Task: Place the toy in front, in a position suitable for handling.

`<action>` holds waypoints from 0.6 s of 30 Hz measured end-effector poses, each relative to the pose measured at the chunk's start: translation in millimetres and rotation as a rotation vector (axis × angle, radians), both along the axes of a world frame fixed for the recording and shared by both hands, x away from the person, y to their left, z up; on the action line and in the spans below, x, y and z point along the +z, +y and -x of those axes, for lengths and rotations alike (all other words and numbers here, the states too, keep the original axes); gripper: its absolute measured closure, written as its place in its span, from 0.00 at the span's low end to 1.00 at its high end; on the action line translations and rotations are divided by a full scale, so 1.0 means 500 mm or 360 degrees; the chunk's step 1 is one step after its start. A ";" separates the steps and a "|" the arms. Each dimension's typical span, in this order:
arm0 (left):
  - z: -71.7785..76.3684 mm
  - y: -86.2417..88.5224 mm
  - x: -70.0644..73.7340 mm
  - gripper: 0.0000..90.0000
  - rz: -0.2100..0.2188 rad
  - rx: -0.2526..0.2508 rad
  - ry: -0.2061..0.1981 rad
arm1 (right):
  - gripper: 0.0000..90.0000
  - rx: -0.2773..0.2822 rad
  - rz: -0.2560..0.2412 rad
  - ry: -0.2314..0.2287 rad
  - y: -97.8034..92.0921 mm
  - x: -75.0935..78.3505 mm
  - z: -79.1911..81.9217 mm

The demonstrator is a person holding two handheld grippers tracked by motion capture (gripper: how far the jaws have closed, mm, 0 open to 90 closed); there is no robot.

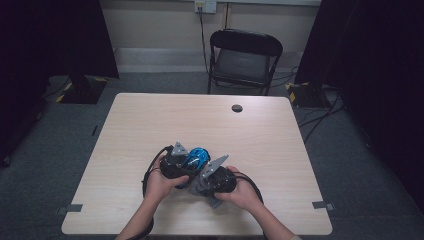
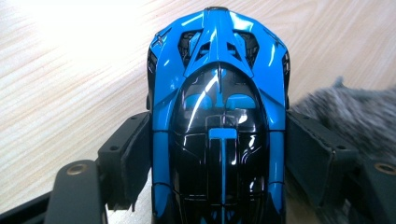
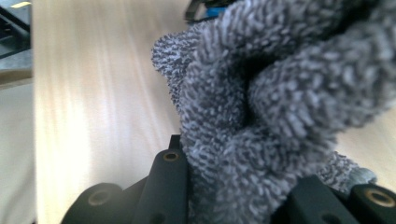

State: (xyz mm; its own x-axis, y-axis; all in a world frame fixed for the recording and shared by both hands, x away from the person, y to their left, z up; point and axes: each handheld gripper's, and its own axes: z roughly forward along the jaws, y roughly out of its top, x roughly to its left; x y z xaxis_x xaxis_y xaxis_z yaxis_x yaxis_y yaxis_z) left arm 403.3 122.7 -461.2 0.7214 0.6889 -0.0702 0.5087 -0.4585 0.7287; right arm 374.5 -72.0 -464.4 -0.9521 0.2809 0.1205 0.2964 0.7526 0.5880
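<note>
Nearest the person, at the front middle of the pale wood-grain counter (image 1: pixel 130 130), both hands meet over one small object. The left gripper (image 1: pixel 181 161) has its jaws pinching a glossy blue-and-black toy sports car (image 2: pixel 218 116) across its width, one black pad flat against each flank; the car's long axis runs straight out along the jaws, and its pointed blue end faces away from the camera toward the far counter. The right gripper (image 1: pixel 209 179) has its jaws closed on a bunched grey fluffy microfibre cloth (image 3: pixel 275 102), which bulges out in thick folds ahead of them. The relation the coming move turns on is this: the cloth lies just beside the car on the car's right flank, seen as a grey tuft at the right edge of the left gripper view, and whether it already touches the paint cannot be told. From the right gripper view a sliver of blue shows just past the top of the cloth, so the car lies ahead of and slightly above the wad. My reading is that a wipe would travel along the body's length. The car looks hard, slick and reflective, with black cockpit glass, a blue centre stripe and vented blue panels.
</note>
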 end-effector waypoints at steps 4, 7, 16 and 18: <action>0.000 -0.007 -0.007 0.30 -0.0015 0.0014 0.0013 | 0.85 0.0033 0.0014 0.0013 0.004 0.001 0.004; -0.003 -0.005 -0.009 0.30 -0.0042 0.0014 0.0001 | 0.85 0.0009 0.0042 -0.0015 -0.007 0.008 -0.001; -0.007 -0.010 -0.024 0.30 -0.0085 0.0019 0.0037 | 0.85 -0.0088 0.0043 -0.0013 -0.050 0.006 -0.018; -0.007 -0.010 -0.030 0.30 -0.0101 0.0021 0.0049 | 0.85 -0.0096 0.0037 -0.0007 -0.051 0.004 -0.018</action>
